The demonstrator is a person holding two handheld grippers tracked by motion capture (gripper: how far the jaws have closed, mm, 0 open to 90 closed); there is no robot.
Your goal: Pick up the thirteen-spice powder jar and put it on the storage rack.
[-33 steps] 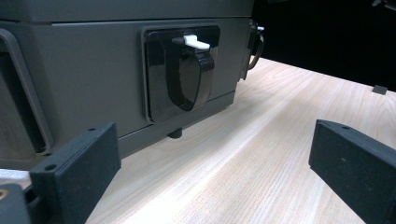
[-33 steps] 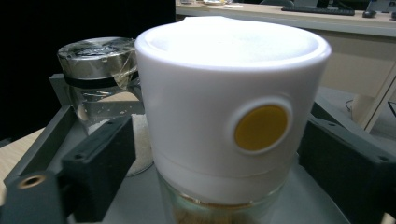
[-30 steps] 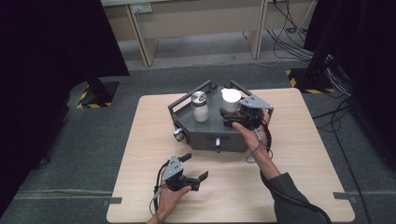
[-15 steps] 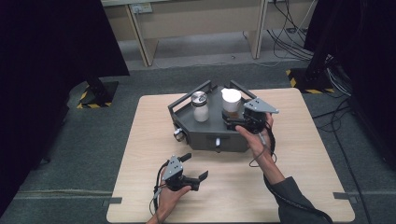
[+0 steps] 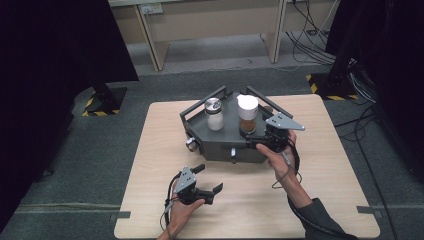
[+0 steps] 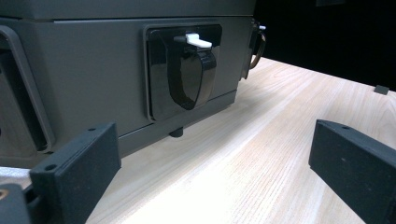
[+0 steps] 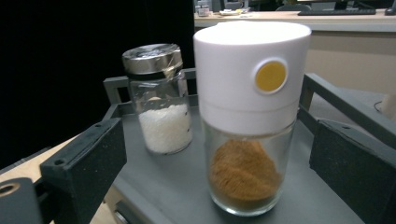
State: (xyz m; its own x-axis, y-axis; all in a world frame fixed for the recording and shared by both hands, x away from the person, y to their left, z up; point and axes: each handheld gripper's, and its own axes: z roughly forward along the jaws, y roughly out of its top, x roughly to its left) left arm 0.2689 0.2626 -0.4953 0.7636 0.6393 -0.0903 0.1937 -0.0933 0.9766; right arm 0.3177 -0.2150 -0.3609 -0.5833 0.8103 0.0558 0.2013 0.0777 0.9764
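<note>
A light wooden table [image 5: 330,165] carries a dark grey metal stand [image 5: 220,145] near its far edge, at the middle. On the stand's flat top stand two jars. A glass jar with a white cap and brown powder [image 7: 250,116] is upright toward the right; a smaller glass shaker with a metal lid and white grains [image 7: 161,100] is upright to its left, apart from it.

The right gripper [image 5: 261,143] sits at the stand's right front corner, just beside the brown-powder jar. Its jaws have just been opening and now stand spread wide; in the right gripper view the jar stands ahead of them and clear of both pads.

The left gripper [image 5: 207,177] rests low near the table's near edge, left of centre, jaws spread and empty, pointing at a black latch [image 6: 187,70] on the stand's front.

Judging by this, both jars are set on the stand and released. Nothing is held; the latch looks untouched.
</note>
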